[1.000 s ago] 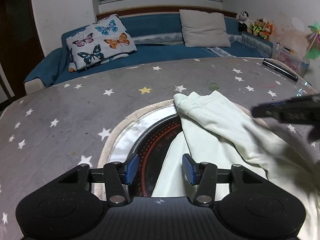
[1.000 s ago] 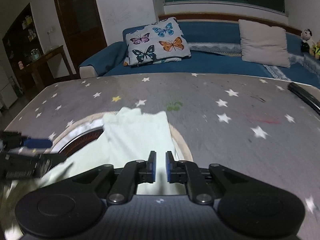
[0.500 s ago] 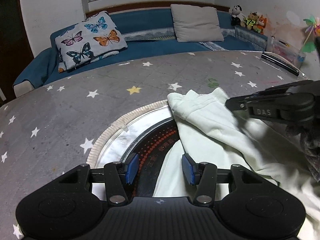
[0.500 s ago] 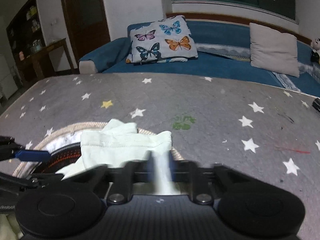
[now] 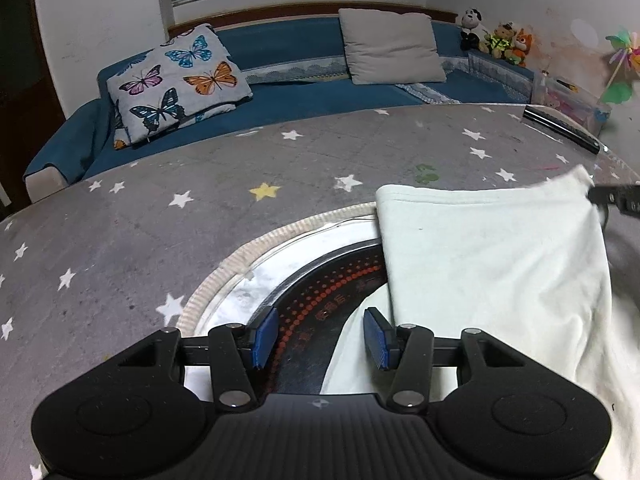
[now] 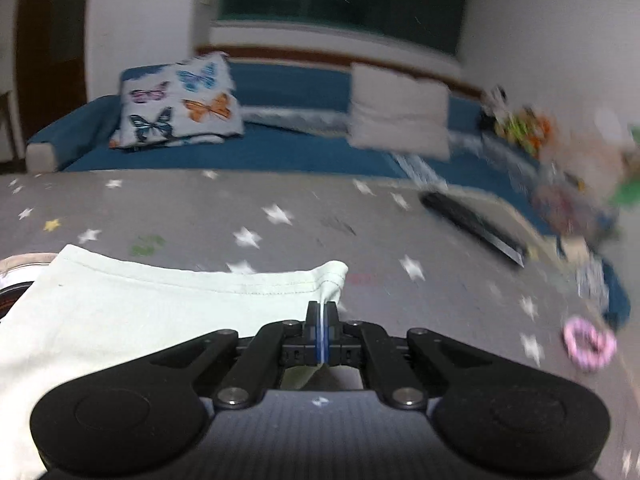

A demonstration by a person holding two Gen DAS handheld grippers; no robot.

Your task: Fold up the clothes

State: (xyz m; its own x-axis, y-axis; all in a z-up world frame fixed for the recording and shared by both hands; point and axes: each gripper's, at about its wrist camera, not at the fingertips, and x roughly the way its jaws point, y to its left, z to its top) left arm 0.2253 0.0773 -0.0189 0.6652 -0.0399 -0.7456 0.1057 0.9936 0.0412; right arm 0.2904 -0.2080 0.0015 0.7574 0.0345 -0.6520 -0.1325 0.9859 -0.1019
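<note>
while the right hand-held gripper [image 6: 321, 322] pinches the garment's [image 6: 140, 320] corner.

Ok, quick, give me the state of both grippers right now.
Left gripper: open, holding nothing, above the round black cooktop.
Right gripper: shut on the hemmed corner of the pale green cotton garment.

A pale mint-white garment [image 5: 492, 256] lies on a grey, white-starred tablecloth [image 5: 160, 216]; behind, a butterfly-print cushion [image 5: 176, 80] on a blue sofa [image 5: 304, 96].
</note>
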